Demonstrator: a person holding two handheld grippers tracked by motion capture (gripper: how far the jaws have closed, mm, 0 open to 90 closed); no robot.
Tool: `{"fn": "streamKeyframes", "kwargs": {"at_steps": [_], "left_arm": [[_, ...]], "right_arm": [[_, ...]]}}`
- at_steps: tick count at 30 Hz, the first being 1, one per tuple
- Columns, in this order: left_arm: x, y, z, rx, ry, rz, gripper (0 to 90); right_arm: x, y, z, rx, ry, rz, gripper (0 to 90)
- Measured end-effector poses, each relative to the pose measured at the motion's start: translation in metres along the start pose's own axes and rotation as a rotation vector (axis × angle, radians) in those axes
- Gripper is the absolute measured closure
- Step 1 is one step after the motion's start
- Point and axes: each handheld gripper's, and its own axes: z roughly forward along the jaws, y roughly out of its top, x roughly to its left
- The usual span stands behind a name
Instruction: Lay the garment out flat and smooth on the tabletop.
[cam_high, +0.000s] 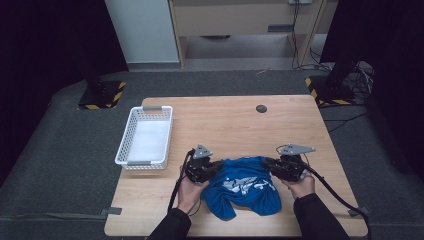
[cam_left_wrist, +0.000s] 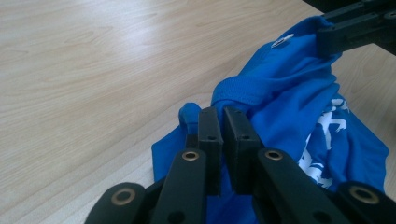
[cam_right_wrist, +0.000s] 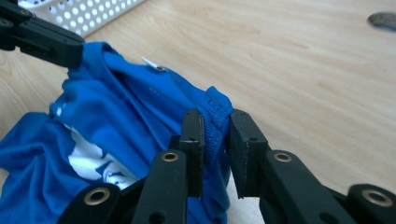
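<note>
Blue T-shirt (cam_high: 245, 187) crumpled on tabletop (cam_high: 225, 120) near front edge, ribbed collar pinched at opposite ends by left claw (cam_left_wrist: 223, 122) and right claw (cam_right_wrist: 216, 127), both clamped on fabric, likely to lift and spread it; white basket (cam_high: 145, 137) alongside, left.

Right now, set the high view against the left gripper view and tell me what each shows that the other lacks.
The high view alone has the white basket at the table's left edge, the dark round disc near the far edge, and the person's hands and sleeves.

The left gripper view alone has the left gripper close up, its jaws pinched on a ribbed edge of the blue T-shirt, and a small white tag on the cloth.

Both show the shirt crumpled on the wooden table, with the right gripper at its other side.
</note>
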Motion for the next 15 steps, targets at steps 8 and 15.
{"fn": "streamKeyframes", "kwargs": {"at_steps": [8, 15], "left_arm": [[-0.005, 0.011, -0.009, -0.037, 0.001, 0.02, 86.5], [-0.011, 0.02, -0.017, -0.069, 0.0, 0.043, 86.6]], "right_arm": [[-0.001, 0.008, -0.01, -0.044, -0.016, -0.007, 76.8], [-0.001, 0.015, -0.019, -0.082, -0.031, -0.015, 76.8]]}}
